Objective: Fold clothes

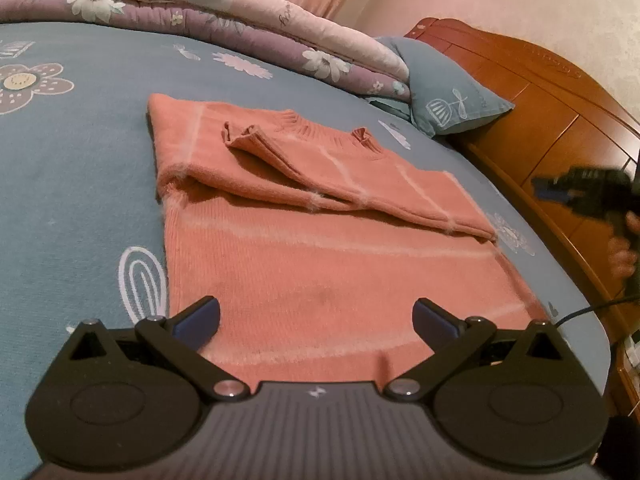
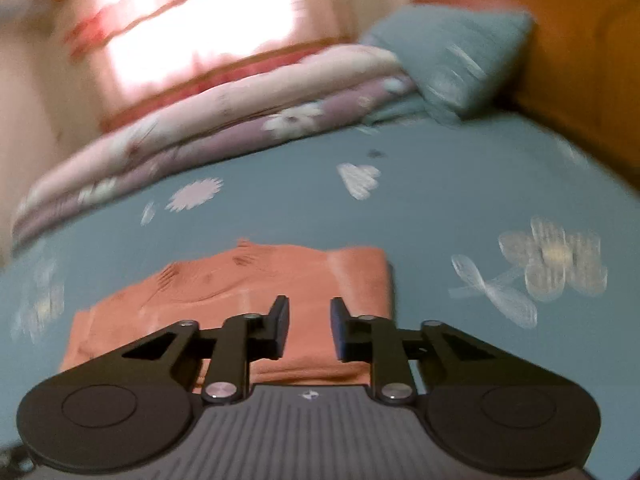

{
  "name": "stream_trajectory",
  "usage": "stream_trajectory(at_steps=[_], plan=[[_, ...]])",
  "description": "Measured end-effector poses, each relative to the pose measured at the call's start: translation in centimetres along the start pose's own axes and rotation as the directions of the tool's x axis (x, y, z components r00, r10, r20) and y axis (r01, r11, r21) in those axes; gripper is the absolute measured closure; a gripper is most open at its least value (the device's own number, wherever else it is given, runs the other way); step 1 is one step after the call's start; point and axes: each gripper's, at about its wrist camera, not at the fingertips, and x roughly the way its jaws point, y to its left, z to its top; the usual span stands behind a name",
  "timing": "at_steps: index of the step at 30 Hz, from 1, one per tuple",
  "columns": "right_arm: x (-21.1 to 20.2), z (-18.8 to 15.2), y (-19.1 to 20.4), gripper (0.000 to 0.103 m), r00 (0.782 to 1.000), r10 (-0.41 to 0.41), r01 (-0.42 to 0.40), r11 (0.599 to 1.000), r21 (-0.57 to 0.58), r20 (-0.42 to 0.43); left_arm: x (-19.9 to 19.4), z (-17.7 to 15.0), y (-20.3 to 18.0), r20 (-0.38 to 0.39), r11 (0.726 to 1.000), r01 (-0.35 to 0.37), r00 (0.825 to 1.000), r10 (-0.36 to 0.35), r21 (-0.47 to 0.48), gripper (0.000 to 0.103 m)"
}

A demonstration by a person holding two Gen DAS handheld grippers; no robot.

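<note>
A salmon-pink knitted sweater (image 1: 320, 264) with pale stripes lies flat on the blue bed sheet (image 1: 80, 184). Its sleeves are folded across the chest below the ribbed collar. My left gripper (image 1: 316, 316) hovers over the sweater's near hem, jaws wide open and nothing between them. In the blurred right wrist view the sweater (image 2: 224, 284) lies below my right gripper (image 2: 310, 328), whose jaws stand a narrow gap apart and hold nothing. The left wrist view shows that right gripper (image 1: 580, 188) as a dark blur off the bed's right side, held by a hand (image 1: 624, 252).
A folded floral quilt (image 1: 240, 20) lies along the far side of the bed. A blue pillow (image 1: 444, 92) leans by the wooden headboard (image 1: 540, 112). A black cable (image 1: 588, 312) hangs at the right edge. A bright curtained window (image 2: 192, 28) is behind the bed.
</note>
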Motion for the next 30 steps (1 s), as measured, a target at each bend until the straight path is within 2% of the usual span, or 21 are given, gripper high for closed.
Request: stream_trajectory(at_steps=[4,6,10,13,14,15,17,18,20,23,26,30], plan=[[3.0,-1.2,-1.0,0.084,0.999,0.007,-0.007,1.000,0.011,-0.034,0.2,-0.1,-0.2,0.009,1.000,-0.010,1.000,0.010,0.018,0.001],[4.6,-1.1,-0.2,0.083,0.999,0.029,-0.029,1.000,-0.002,-0.040,0.3,-0.2,-0.4,0.013,0.999,-0.015,1.000,0.015,0.031,0.001],[8.9,-1.0,1.8,0.083,0.996,0.012,-0.019,0.997,-0.078,-0.092,0.4,-0.3,-0.7,0.016,0.998,-0.026,1.000,0.025,0.053,0.001],[11.4,-1.1,1.5,0.084,0.985,-0.148,0.130,0.976,-0.176,-0.090,0.3,-0.3,-0.7,0.015,0.998,-0.024,1.000,0.023,0.060,0.001],[12.0,-1.1,0.6,0.083,0.974,-0.208,0.191,0.966,-0.172,-0.092,0.3,-0.3,-0.6,0.016,0.998,-0.020,1.000,0.020,0.058,0.001],[12.2,-1.0,-0.7,0.085,0.970,-0.218,0.203,0.970,-0.134,-0.104,0.2,-0.3,-0.5,0.016,0.998,-0.017,1.000,0.016,0.055,0.001],[10.2,-0.8,-2.9,0.082,0.984,-0.156,0.154,0.988,-0.035,-0.086,0.2,-0.3,-0.3,0.016,0.999,-0.011,1.000,0.010,0.052,0.001],[9.1,-0.8,-3.4,0.080,0.987,-0.143,0.141,0.989,-0.035,-0.068,0.2,-0.3,-0.2,0.017,0.999,-0.009,1.000,0.008,0.049,0.001],[6.9,-1.2,-3.7,0.075,0.989,-0.142,0.138,0.986,-0.094,-0.037,0.2,-0.3,-0.2,0.018,0.999,-0.010,1.000,0.009,0.051,0.001],[5.5,-2.3,-3.7,0.073,0.985,-0.163,0.148,0.964,-0.221,-0.056,0.3,-0.3,-0.3,0.018,0.998,-0.014,1.000,0.013,0.056,0.001],[5.1,-3.8,-2.9,0.063,0.983,-0.170,0.139,0.935,-0.327,-0.069,0.3,-0.3,-0.3,0.019,0.998,-0.013,1.000,0.012,0.055,0.001],[5.9,-5.3,-1.2,0.062,0.982,-0.185,0.145,0.880,-0.452,-0.045,0.3,-0.3,-0.2,0.020,0.998,-0.012,1.000,0.011,0.056,0.001]])
